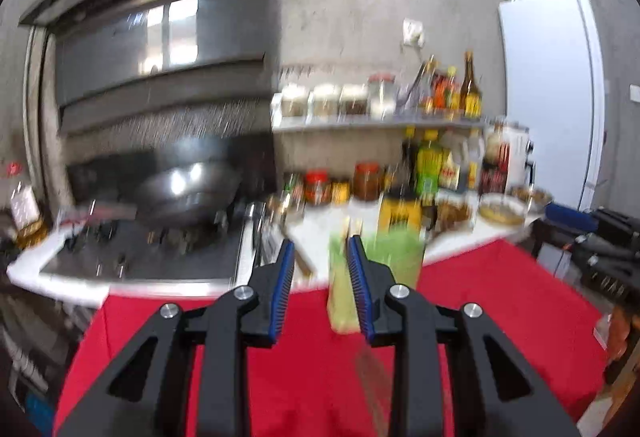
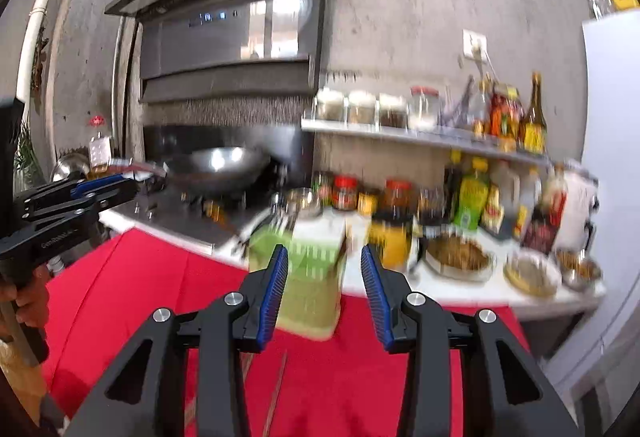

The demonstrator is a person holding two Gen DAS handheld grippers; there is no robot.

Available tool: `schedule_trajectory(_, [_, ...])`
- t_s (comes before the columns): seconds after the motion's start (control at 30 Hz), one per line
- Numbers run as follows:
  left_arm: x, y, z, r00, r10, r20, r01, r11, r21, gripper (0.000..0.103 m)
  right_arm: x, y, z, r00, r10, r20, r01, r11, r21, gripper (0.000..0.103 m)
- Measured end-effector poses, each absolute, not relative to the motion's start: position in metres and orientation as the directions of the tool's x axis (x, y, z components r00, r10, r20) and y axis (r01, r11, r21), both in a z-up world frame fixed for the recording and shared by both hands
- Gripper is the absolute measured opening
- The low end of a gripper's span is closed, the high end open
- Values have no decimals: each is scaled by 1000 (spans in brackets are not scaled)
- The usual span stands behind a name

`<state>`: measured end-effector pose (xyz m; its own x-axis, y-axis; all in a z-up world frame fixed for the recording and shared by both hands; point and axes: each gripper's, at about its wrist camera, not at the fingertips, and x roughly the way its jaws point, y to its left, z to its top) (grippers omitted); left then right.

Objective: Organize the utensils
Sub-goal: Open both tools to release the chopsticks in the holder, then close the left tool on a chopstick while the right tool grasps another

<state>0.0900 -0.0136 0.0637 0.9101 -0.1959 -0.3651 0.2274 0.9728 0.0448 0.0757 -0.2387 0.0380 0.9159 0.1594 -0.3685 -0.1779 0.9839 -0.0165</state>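
Note:
A green slotted utensil holder (image 1: pixel 376 269) stands at the far edge of the red cloth (image 1: pixel 500 297); it also shows in the right wrist view (image 2: pixel 312 277). Both views are blurred. My left gripper (image 1: pixel 320 257) is open and empty, its right finger in front of the holder. My right gripper (image 2: pixel 324 269) is open and empty, in front of the holder. Thin chopsticks (image 2: pixel 278 389) lie on the red cloth (image 2: pixel 140 277) below the right gripper; a blurred utensil (image 1: pixel 372 377) lies below the left one. The left gripper (image 2: pixel 104 193) shows at the left of the right wrist view.
A white counter (image 1: pixel 316 237) behind the cloth holds sauce bottles (image 1: pixel 428 169), jars (image 2: pixel 396 197) and bowls of food (image 2: pixel 460 257). A wok (image 1: pixel 188 189) sits on the stove (image 1: pixel 140 257) at left. A white fridge (image 1: pixel 552 97) stands at right.

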Motion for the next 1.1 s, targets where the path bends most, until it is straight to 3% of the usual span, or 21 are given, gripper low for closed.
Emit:
schedule_trajectory(0.2, [58,6,-14,833,-150,-533,188,982,18,27,39,-242,-38,844,166,-510,-167,985,44,40])
schedule_trajectory(0.43, [38,12,-79,683,-259,-683,252,961,-113,27,13,-226,-92,771,183,-610,-185,981,60,40])
schedule_trajectory(0.53, [39,5,-93,626,-315,-713,290,943,-162,27,10,-220,-104,761,182,-623,-181,981,66,40])
schedule_trajectory(0.83, [49,-25,-116,558,-330,-762,354,925,-141,27,17,-222,-115,740,188,-646,-170,981,91,40])
schedule_trajectory(1.1, [48,-29,-121,573,-223,-788,340,940,-19,27,20,-225,-120,732,190,-654,-162,981,104,40])
